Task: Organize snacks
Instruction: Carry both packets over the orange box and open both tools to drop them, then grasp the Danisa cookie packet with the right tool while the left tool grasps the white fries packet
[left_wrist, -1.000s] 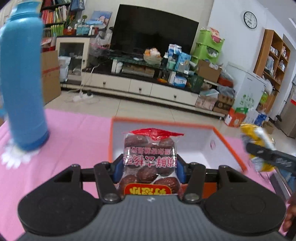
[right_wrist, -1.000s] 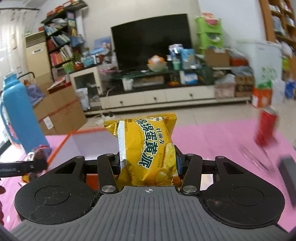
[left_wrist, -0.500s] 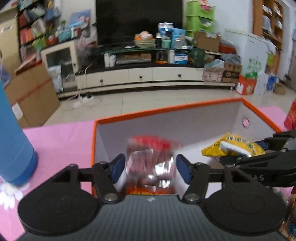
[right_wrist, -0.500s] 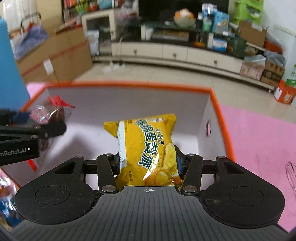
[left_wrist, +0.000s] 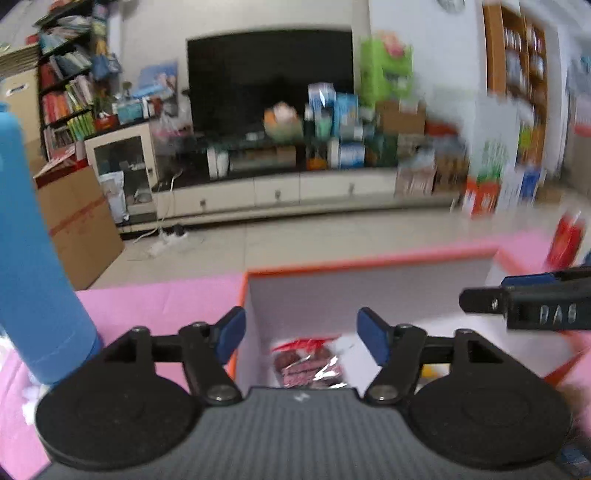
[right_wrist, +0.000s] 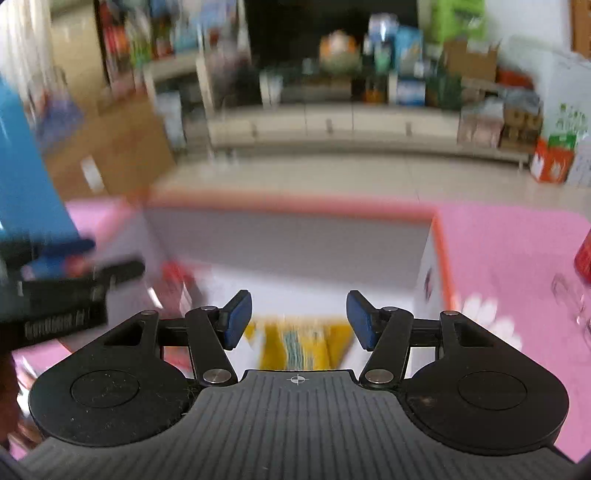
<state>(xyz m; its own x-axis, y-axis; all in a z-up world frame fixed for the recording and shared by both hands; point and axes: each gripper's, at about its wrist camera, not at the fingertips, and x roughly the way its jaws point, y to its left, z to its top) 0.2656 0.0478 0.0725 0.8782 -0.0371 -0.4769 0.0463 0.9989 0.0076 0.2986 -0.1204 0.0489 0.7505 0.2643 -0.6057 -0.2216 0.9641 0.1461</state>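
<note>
An orange-rimmed white box (left_wrist: 369, 266) stands on the pink table. My left gripper (left_wrist: 301, 328) is open above its left part, and a clear packet of dark red dates (left_wrist: 308, 363) lies on the box floor below it. My right gripper (right_wrist: 299, 315) is open over the box (right_wrist: 295, 205), and the yellow egg-yolk pastry packet (right_wrist: 295, 347) lies blurred in the box beneath it. The right gripper also shows at the right edge of the left wrist view (left_wrist: 524, 302). The left gripper also shows at the left of the right wrist view (right_wrist: 74, 288).
A tall blue bottle (left_wrist: 33, 258) stands on the pink table left of the box. A red can (left_wrist: 565, 240) and a clear glass (right_wrist: 570, 299) stand to the right of the box. Beyond the table lie a tiled floor and a TV cabinet.
Both grippers have opened and let go of their packets, which now lie inside the box. Both grippers have risen and tilted up from the box.
</note>
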